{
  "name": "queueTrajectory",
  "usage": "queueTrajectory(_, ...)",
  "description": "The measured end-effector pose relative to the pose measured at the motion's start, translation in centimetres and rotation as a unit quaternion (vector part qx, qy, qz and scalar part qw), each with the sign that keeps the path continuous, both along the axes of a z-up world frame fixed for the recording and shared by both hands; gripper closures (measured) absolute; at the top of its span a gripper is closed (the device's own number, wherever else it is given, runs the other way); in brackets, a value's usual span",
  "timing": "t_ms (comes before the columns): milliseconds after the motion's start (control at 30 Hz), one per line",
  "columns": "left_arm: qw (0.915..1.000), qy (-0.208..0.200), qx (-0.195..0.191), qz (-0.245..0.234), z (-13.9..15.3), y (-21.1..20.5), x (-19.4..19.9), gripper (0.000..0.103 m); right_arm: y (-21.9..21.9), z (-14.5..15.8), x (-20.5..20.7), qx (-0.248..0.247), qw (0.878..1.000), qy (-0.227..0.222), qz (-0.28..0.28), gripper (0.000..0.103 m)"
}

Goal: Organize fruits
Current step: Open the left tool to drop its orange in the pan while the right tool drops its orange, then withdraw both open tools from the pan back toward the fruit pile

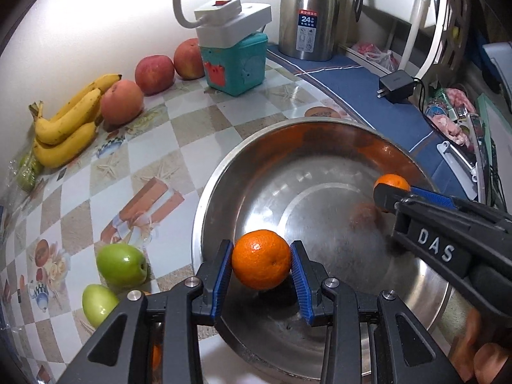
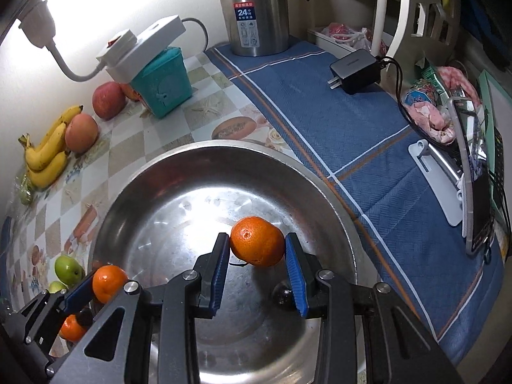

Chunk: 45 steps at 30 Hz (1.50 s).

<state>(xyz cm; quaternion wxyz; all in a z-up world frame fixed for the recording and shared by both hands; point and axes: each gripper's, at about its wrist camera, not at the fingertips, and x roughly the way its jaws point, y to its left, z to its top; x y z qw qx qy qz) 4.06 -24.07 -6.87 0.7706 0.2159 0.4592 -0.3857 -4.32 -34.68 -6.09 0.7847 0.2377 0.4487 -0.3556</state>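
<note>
My left gripper (image 1: 261, 264) is shut on an orange (image 1: 260, 259) and holds it over the near left rim of a big steel bowl (image 1: 320, 172). My right gripper (image 2: 257, 249) is shut on a second orange (image 2: 257, 244) above the right side of the bowl (image 2: 192, 172). The right gripper with its orange (image 1: 392, 182) shows in the left wrist view at the bowl's right rim. The left gripper's orange (image 2: 108, 283) shows at the lower left of the right wrist view. Another orange (image 2: 72, 328) lies on the table below it.
Bananas (image 1: 64, 128), three red apples (image 1: 153, 73) and a teal box (image 1: 236, 64) line the back wall. Two green apples (image 1: 121, 264) sit left of the bowl. A steel thermos (image 1: 308, 16) and a black charger (image 1: 396, 88) stand on the blue cloth (image 2: 368, 160).
</note>
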Motion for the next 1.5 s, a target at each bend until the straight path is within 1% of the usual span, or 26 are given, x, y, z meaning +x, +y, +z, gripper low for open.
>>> queueTrajectory(233, 1.0000, 0.001, 0.004, 0.000, -0.1, 0.0, 0.1, 0.064, -0.1, -0.4, 0.1, 0.002, 1.000, 0.006, 0.002, 0.066)
queueTrajectory(300, 0.9999, -0.007, 0.008, -0.001, 0.0, 0.0, 0.0, 0.063, -0.1, -0.4, 0.1, 0.002, 1.000, 0.007, 0.002, 0.065)
queueTrajectory(333, 0.9999, -0.010, 0.009, -0.001, 0.0, 0.0, 0.1, 0.062, -0.1, -0.4, 0.1, 0.002, 1.000, 0.006, 0.002, 0.065)
queueTrajectory(367, 0.9998, -0.015, 0.010, -0.001, 0.2, 0.0, 0.1, 0.060, -0.1, -0.4, 0.1, 0.003, 1.000, 0.005, 0.002, 0.062)
queueTrajectory(400, 0.9998, -0.017, 0.010, 0.000, 0.3, 0.0, 0.1, 0.059, -0.1, -0.4, 0.1, 0.005, 1.000, 0.004, 0.003, 0.057)
queueTrajectory(433, 0.9998, -0.019, 0.008, 0.000, 0.5, 0.1, 0.1, 0.058, -0.1, -0.4, 0.1, 0.006, 1.000, 0.003, 0.003, 0.056)
queueTrajectory(567, 0.9997, -0.022, -0.005, 0.004, 1.7, 0.3, 0.5, 0.046, 0.2, -0.1, 0.1, -0.001, 1.000, 0.005, 0.004, 0.055)
queueTrajectory(700, 0.9995, -0.031, -0.005, 0.010, 2.8, 0.7, 0.9, 0.045, 0.4, 0.2, 0.1, -0.003, 1.000, 0.004, 0.005, 0.055)
queueTrajectory(767, 0.9994, -0.033, 0.003, 0.015, 3.2, 0.9, 1.4, 0.041, 0.6, 0.4, 0.0, -0.004, 1.000, 0.003, 0.005, 0.055)
queueTrajectory(867, 0.9988, -0.037, 0.023, 0.021, 3.8, 1.5, 2.2, 0.038, 0.8, 0.8, 0.0, -0.007, 1.000, 0.003, 0.006, 0.055)
queueTrajectory(1000, 0.9963, -0.046, 0.060, 0.041, 4.2, 2.7, 3.5, 0.037, 1.3, 1.3, -0.2, -0.007, 1.000, 0.008, 0.005, 0.055)
queueTrajectory(1200, 0.9924, -0.049, 0.090, 0.068, 4.7, 5.0, 5.5, 0.036, 2.2, 1.7, -0.3, 0.004, 1.000, 0.024, -0.002, 0.055)
queueTrajectory(1300, 0.9913, -0.050, 0.096, 0.075, 4.8, 5.8, 6.1, 0.032, 2.6, 1.9, -0.4, 0.011, 1.000, 0.023, -0.003, 0.055)
queueTrajectory(1367, 0.9907, -0.050, 0.103, 0.074, 4.8, 6.1, 6.3, 0.028, 2.9, 2.0, -0.4, 0.015, 1.000, 0.018, 0.001, 0.055)
queueTrajectory(1467, 0.9880, -0.069, 0.123, 0.064, 4.7, 6.2, 6.2, 0.021, 3.5, 2.1, -0.2, 0.005, 1.000, 0.020, 0.013, 0.055)
queueTrajectory(1500, 0.9866, -0.077, 0.130, 0.060, 4.6, 6.3, 6.1, 0.020, 3.7, 2.0, 0.0, 0.004, 1.000, 0.021, 0.016, 0.054)
